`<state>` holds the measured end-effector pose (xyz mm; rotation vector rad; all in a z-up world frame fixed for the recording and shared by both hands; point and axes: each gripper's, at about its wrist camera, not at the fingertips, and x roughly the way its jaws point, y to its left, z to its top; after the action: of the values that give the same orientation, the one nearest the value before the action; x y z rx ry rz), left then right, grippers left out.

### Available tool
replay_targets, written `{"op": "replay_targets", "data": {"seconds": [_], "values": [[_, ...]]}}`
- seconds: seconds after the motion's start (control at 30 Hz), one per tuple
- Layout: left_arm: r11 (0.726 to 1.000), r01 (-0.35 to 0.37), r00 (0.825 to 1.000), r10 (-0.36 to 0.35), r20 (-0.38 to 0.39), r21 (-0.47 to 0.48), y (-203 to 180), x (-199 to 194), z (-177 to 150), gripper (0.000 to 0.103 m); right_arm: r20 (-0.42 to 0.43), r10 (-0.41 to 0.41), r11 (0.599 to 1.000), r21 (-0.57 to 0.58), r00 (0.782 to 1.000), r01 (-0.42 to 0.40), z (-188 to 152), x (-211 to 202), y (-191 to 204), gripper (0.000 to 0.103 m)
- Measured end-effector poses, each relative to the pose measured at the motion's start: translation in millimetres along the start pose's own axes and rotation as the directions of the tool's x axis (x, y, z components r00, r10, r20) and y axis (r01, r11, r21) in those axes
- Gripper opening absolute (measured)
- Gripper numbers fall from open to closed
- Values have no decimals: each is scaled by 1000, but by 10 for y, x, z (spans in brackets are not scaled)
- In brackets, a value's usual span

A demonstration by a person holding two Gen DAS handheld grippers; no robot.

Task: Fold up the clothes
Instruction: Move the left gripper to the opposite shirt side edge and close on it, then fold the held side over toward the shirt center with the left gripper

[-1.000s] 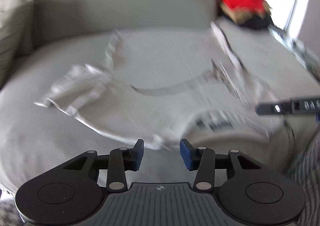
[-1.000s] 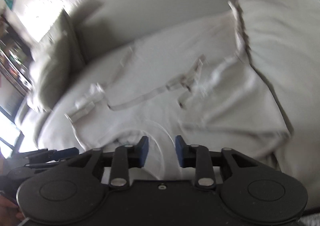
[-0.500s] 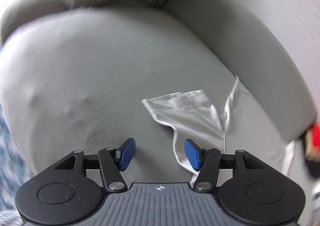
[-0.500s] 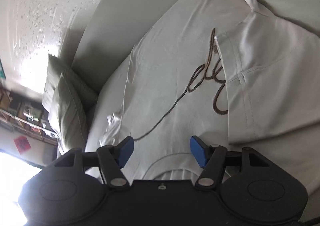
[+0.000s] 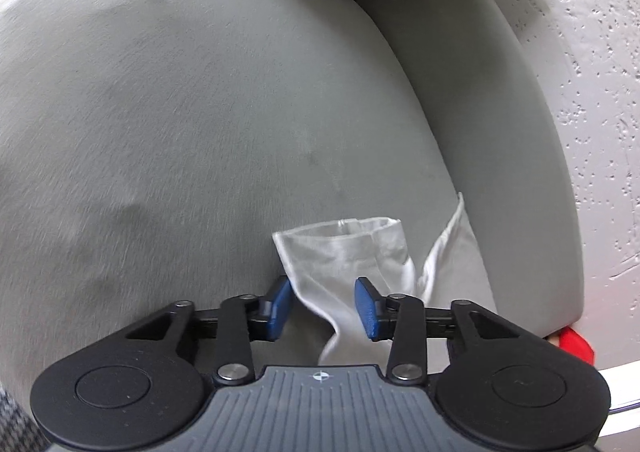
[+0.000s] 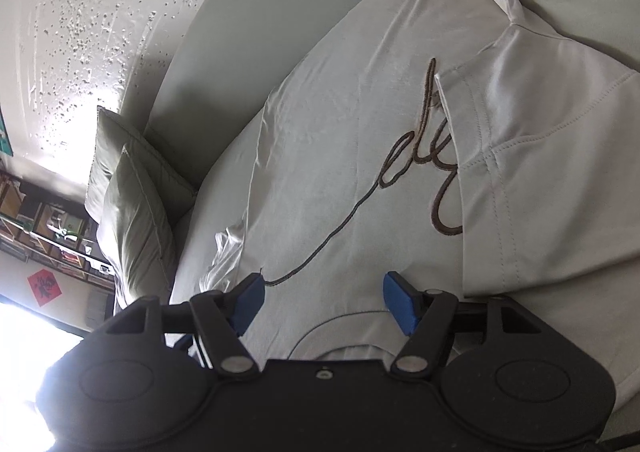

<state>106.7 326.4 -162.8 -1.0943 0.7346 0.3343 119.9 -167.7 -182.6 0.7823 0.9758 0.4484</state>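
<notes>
My left tool (image 5: 323, 306) sits with its blue pads apart, straddling the white sleeve (image 5: 348, 248) of the T-shirt, not clamped on it. The sleeve lies crumpled on the grey sofa seat (image 5: 180, 123), cuff end pointing away from me. My right tool (image 6: 323, 302) is wide apart, hovering over the white T-shirt (image 6: 340, 139) near its collar. The shirt is spread on the sofa, brown script lettering (image 6: 424, 155) facing up, its other sleeve (image 6: 540, 155) folded in over the chest. Pale green cushions (image 6: 128, 191) lean at the sofa's far end.
</notes>
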Motion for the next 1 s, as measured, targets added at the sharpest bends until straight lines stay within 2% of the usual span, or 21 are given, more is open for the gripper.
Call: {"op": "replay_targets", "data": {"seconds": [0.2,0.3,0.33,0.43,0.53,0.63,0.73,0.8,0.87,0.97,1.0], "values": [[999,-14,1000,14,-5,35,-32,116,47,25,-1,-5,999,-38,1000,5,-6,8,29,67],[996,-49,999,49,-1,78,-117,120,8,1,11,1,1000,-27,1000,-1,2,-34,10,67],[992,-71,997,70,13,107,-167,106,-22,1,26,-2,1000,-26,1000,3,7,-69,1,67],[962,-154,986,137,90,226,-380,34,-145,1,76,-36,999,-27,996,38,20,-201,-41,67],[896,-221,967,148,209,386,-707,-54,-341,1,115,-63,998,-20,991,66,31,-322,-99,67],[796,-284,938,116,326,535,-1052,-144,-566,0,137,-75,997,-4,988,76,38,-417,-170,67],[661,-291,927,15,375,692,-1311,-230,-984,0,157,-85,996,14,984,84,46,-505,-239,67],[543,-287,929,-44,368,789,-1477,-214,-1308,1,158,-79,997,30,984,76,48,-515,-262,67],[411,-263,948,-58,313,873,-1502,-115,-1593,1,159,-81,997,35,984,76,46,-506,-263,67],[196,-212,972,-62,228,958,-1540,33,-2021,3,155,-87,996,29,984,83,46,-486,-253,67],[121,-191,978,-58,199,974,-1552,83,-2164,7,154,-87,996,31,984,83,49,-481,-251,67]]}}
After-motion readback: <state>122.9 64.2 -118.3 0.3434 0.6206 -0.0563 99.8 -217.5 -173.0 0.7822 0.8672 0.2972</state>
